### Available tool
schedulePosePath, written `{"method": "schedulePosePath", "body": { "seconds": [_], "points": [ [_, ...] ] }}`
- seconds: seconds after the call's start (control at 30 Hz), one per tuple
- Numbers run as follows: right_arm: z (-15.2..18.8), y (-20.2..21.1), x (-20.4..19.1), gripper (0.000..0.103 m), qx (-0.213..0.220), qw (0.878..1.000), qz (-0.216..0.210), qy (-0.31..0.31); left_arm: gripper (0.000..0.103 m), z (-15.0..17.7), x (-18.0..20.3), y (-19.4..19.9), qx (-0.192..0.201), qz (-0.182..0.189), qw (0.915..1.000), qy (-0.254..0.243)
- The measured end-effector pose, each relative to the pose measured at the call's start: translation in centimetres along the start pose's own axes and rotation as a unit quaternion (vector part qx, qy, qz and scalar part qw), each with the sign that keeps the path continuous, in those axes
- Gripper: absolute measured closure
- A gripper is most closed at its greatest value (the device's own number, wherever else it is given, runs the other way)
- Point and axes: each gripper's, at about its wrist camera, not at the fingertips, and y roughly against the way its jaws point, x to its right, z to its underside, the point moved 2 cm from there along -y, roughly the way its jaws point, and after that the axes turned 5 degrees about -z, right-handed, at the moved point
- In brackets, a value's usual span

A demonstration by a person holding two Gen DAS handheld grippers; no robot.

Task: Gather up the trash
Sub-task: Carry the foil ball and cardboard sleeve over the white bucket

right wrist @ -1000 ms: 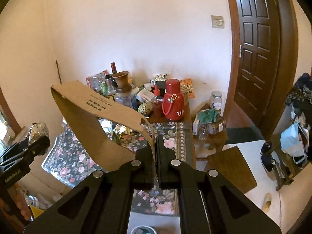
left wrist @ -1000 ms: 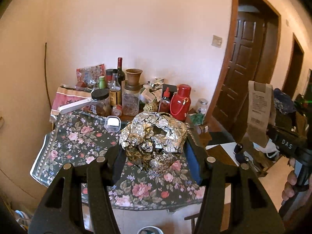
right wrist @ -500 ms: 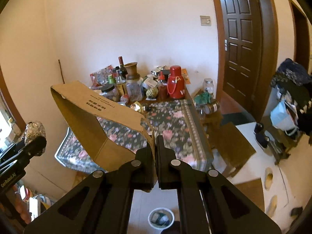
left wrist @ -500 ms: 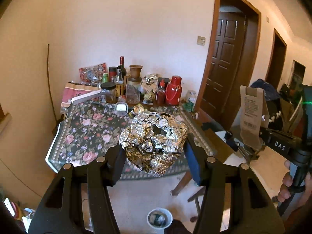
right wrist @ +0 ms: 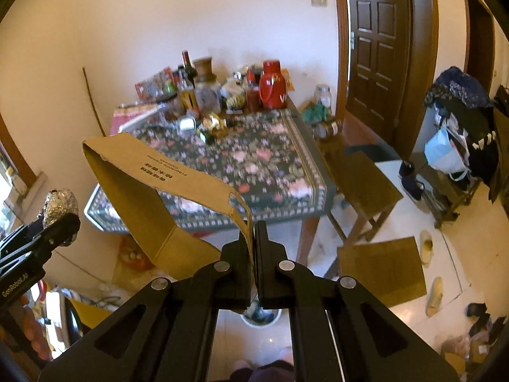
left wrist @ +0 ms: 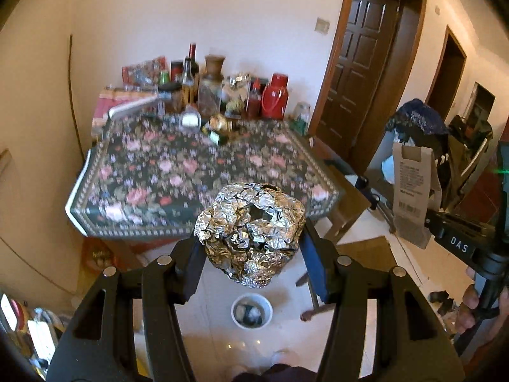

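Reading the scene by its parts:

Left gripper: its jaws stand partly apart and press from both sides on a crumpled aluminium foil ball; the ball is held in the air past the near edge of the table, above the floor.

Left gripper lettering: in the right wrist view its body carries white letters that seem to read "GenRobot.AI".

Right gripper: jaws closed tight on the thin flap of a flattened brown cardboard package; the package hangs out to the left of the fingers, folded open, in front of the table.

Cardboard writing: a line of small dark print runs along its top panel, too small to read; in the left wrist view its other face shows a block of print and a barcode, also unreadable.

Right gripper lettering: "DAS" in white on the black body, seen from the left wrist view.

Right hand: fingers wrapped round the gripper's handle at the right edge.

Trash bin: a small white round bin on the pale floor, just below the foil ball in the left wrist view, with scraps already inside.

Table: covered with a dark floral cloth; bottles, jars and a red thermos jug crowd its far side. White letters on the jug begin with "V"; the rest is hidden.
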Motion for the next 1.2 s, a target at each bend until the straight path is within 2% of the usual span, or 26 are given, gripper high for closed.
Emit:
{"method": "schedulePosePath", "body": {
  "seconds": [0.23,0.37,0.5,0.7,0.93,1.07,1.2],
  "points": [
    [2.5,-5.0,2.1,0.101,-0.061,0.998,-0.008,0.007,0.048,4.2,1.1,-6.4,-0.090,-0.014,0.9958,0.008],
    [4.9,-8.7,3.1,0.101,-0.100,0.995,-0.013,0.020,0.048,7.8,1.8,-11.5,-0.144,-0.021,0.9891,0.020],
    [7.6,-13.3,4.3,0.101,-0.145,0.989,-0.020,0.028,0.048,11.1,1.8,-16.5,-0.178,-0.027,0.9829,0.038],
    [12.6,-21.8,5.8,0.101,-0.210,0.976,-0.029,0.043,0.048,16.4,0.3,-23.5,-0.217,-0.046,0.9734,0.059],
    [19.0,-30.9,6.9,0.101,-0.262,0.963,-0.029,0.055,0.048,23.6,-2.3,-31.6,-0.253,-0.062,0.9617,0.083],
    [23.4,-36.2,7.5,0.101,-0.290,0.955,-0.019,0.057,0.048,26.8,-3.5,-34.9,-0.260,-0.082,0.9582,0.085],
    [27.0,-40.1,7.9,0.101,-0.312,0.948,-0.016,0.055,0.048,29.7,-4.5,-37.8,-0.275,-0.080,0.9516,0.111]
  ]
}}
